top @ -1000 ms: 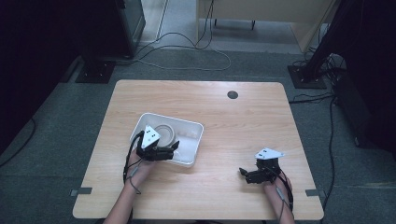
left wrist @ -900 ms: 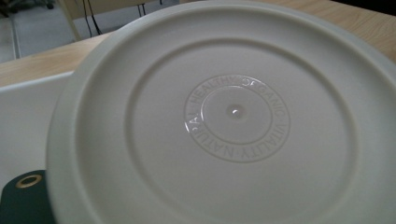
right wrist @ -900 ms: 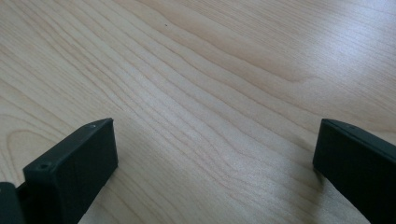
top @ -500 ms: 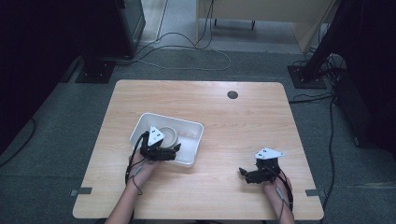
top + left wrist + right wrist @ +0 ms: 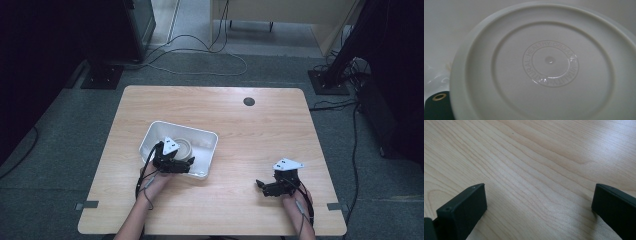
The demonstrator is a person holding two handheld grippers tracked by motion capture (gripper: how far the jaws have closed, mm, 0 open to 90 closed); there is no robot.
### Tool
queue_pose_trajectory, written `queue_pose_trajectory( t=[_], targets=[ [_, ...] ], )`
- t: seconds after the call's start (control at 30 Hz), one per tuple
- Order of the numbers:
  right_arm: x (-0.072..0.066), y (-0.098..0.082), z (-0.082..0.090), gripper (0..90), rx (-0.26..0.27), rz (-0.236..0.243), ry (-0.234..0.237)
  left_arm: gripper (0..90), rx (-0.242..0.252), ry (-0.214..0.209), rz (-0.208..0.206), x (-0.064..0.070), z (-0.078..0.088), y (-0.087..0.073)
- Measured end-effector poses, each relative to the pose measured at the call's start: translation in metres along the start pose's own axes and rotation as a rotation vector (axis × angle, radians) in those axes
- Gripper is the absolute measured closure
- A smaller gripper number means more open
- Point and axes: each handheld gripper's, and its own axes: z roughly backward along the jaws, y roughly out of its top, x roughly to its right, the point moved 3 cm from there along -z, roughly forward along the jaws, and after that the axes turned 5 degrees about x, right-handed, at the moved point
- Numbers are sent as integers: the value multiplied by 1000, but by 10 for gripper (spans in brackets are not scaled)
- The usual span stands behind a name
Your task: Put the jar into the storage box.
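Left gripper [image 5: 176,165] reached into white rectangular plastic bin [image 5: 209,141], its grip impossible to judge | round white ribbed lid [image 5: 544,65], embossed lettering ringing its centre, lay inside the bin | right gripper [image 5: 266,187] hovered wide open, empty, over pale grained wooden table [image 5: 260,130]

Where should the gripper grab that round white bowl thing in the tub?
Probably the rim. The round white bowl lies bottom-up in the white tub, a wide smooth disc with no handle. Come down from above with the left gripper, one jaw outside the edge, one under it.
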Motion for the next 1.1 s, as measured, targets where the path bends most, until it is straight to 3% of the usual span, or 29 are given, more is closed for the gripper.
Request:
queue_pose_trajectory(
  t=[0.27, 0.5, 1.1],
  targets=[
    [0, 0, 0, 0, 0, 0, 0, 97, -8, 14, -11, 2, 0, 0],
    [0, 0, 0, 0, 0, 1, 0, 96, -7, -6, -15, 0, 2, 0],
    [0, 0, 0, 0, 0, 1, 0, 95, 25, -33, -38, -2, 25, 6]
  ],
)
